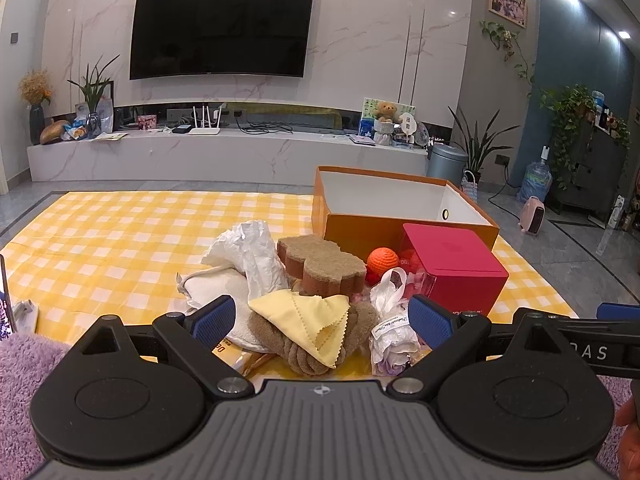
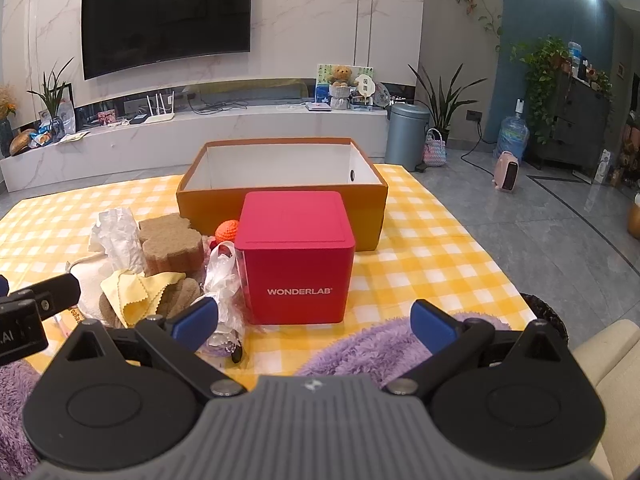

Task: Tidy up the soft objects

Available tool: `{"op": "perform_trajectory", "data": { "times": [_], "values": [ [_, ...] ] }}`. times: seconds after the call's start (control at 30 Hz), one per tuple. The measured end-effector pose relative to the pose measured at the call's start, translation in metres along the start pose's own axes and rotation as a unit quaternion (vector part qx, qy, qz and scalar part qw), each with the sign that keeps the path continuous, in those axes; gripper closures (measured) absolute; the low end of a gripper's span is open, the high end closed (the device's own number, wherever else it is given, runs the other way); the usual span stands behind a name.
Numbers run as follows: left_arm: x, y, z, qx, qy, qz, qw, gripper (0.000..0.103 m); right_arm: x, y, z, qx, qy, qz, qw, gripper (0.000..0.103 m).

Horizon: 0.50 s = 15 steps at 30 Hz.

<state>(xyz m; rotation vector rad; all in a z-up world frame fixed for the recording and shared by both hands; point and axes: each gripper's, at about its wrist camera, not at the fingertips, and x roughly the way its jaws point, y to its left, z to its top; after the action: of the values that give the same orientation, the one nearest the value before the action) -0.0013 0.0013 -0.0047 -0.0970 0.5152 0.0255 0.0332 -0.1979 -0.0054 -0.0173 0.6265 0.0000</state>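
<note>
Both the left gripper (image 1: 322, 318) and right gripper (image 2: 314, 322) hover with fingers spread, empty, and that limp, featherlight yellow cloth (image 1: 306, 314) looks easiest pinched at its raised fold.

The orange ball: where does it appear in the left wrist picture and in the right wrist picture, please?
Left wrist: the orange ball sits right of centre, between the sponge and the red box.
Right wrist: the ball peeks out left of centre, at the red box's upper left edge.
Shared landmark: the open orange box just behind it.
</note>
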Motion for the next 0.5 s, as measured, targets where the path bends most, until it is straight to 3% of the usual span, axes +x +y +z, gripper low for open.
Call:
{"op": "perform_trajectory", "data": {
  "times": [0.5],
  "values": [
    [-0.0008, 0.0040, 0.0036, -0.011, 0.005, 0.000, 0.9999, 0.000, 0.0000, 0.0011, -0.0013, -0.003, 0.005, 0.000, 1.000, 0.003]
  ]
}}
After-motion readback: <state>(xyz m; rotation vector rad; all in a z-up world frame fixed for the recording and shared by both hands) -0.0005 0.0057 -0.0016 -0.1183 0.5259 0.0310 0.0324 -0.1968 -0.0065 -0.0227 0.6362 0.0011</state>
